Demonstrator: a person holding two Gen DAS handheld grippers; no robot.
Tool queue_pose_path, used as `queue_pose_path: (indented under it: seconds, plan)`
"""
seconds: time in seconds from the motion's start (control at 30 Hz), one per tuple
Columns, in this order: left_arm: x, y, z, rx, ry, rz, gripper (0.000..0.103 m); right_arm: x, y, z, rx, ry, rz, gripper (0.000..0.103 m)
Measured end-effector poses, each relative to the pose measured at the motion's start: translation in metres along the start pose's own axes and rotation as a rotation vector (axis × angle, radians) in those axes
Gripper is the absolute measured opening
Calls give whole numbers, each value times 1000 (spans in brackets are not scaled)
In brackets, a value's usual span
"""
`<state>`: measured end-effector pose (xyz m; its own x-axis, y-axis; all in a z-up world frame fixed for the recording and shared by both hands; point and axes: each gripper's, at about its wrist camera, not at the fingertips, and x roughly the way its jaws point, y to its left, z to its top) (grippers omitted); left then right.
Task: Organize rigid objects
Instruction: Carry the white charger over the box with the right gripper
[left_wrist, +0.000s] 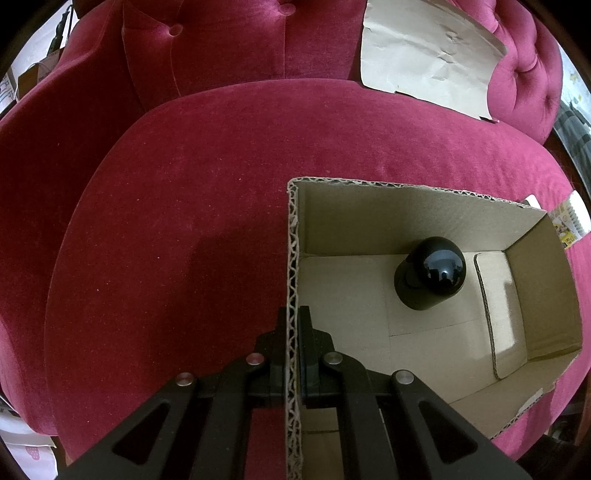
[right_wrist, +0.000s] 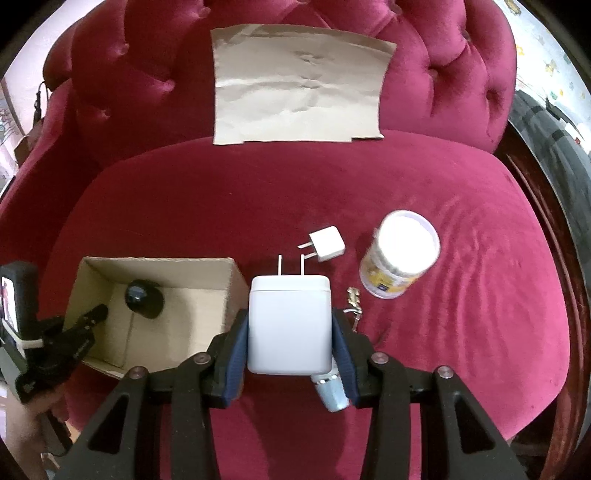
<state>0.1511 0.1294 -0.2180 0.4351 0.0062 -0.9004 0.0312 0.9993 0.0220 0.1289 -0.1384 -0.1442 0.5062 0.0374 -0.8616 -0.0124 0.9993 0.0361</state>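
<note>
An open cardboard box (left_wrist: 528, 266) (right_wrist: 229, 273) sits on the red velvet seat. A glossy black domed object (left_wrist: 430, 275) (right_wrist: 144, 297) lies inside it near the far wall. My left gripper (left_wrist: 294, 317) (right_wrist: 98, 314) is shut on the box's left wall, one finger on each side of the corrugated edge. In the right wrist view my right gripper (right_wrist: 290, 328) is shut on a large white charger (right_wrist: 289, 325), its two prongs pointing away, held above the seat just right of the box.
On the seat lie a small white plug adapter (right_wrist: 327, 244), a white-lidded yellow jar (right_wrist: 400, 254), a small metal key ring (right_wrist: 354, 301) and a pale blue cylinder (right_wrist: 332, 393) under the right finger. Brown paper (right_wrist: 299, 83) (left_wrist: 428, 55) leans on the backrest.
</note>
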Motion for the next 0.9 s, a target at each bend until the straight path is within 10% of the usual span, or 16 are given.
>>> queue_pose_path:
  seconds: [0.9]
  plan:
    - [-1,-3,-2,-2,-1,1,3,20,76,1,-97,15,110,46]
